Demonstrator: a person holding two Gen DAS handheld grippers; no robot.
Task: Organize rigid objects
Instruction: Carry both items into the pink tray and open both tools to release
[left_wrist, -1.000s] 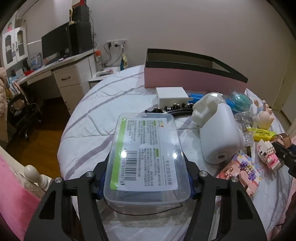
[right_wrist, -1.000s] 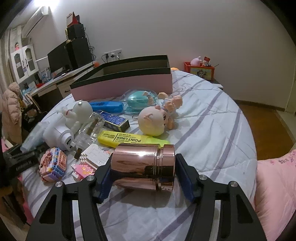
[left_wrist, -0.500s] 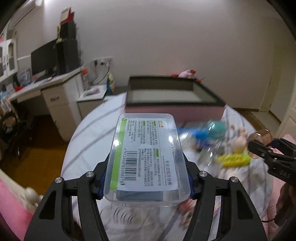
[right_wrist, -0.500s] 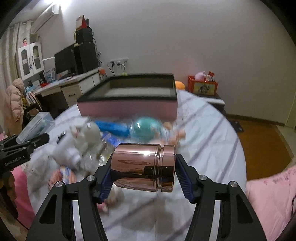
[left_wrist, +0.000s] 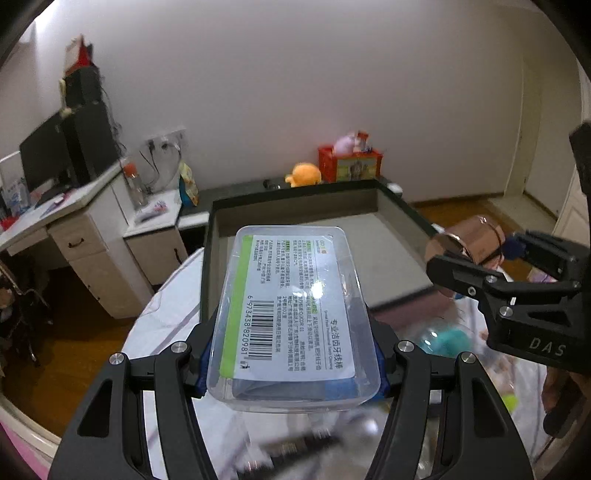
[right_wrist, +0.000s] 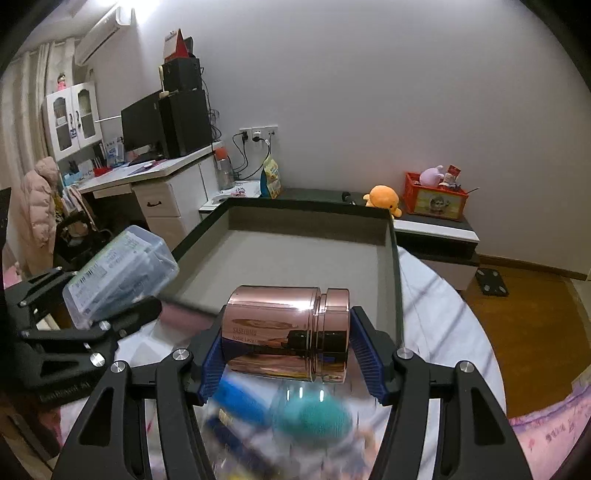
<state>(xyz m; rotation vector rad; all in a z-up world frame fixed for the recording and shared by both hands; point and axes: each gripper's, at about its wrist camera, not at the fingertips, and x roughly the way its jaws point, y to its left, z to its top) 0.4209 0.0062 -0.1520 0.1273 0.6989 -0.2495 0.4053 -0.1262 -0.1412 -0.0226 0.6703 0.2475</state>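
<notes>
My left gripper (left_wrist: 291, 354) is shut on a clear plastic box (left_wrist: 291, 314) with a white and green barcode label, held in the air before the near wall of the open storage box (left_wrist: 399, 243). My right gripper (right_wrist: 288, 350) is shut on a rose-gold metal jar (right_wrist: 288, 328) lying sideways between the blue pads, also lifted before that storage box (right_wrist: 295, 254). Each gripper shows in the other's view: the jar (left_wrist: 465, 240) at the right, the clear box (right_wrist: 118, 269) at the left. The storage box's grey floor is bare.
Blurred toys lie on the striped bed cover below, among them a teal ball (right_wrist: 317, 417) and a blue item (right_wrist: 243, 402). A desk (right_wrist: 155, 181) with a monitor stands at the left. An orange plush (right_wrist: 384, 199) and a red crate (right_wrist: 436, 199) sit behind the storage box.
Both grippers have risen off the bed and moved forward toward the storage box, each still carrying its object. The toy pile has dropped to the bottom of both views.
</notes>
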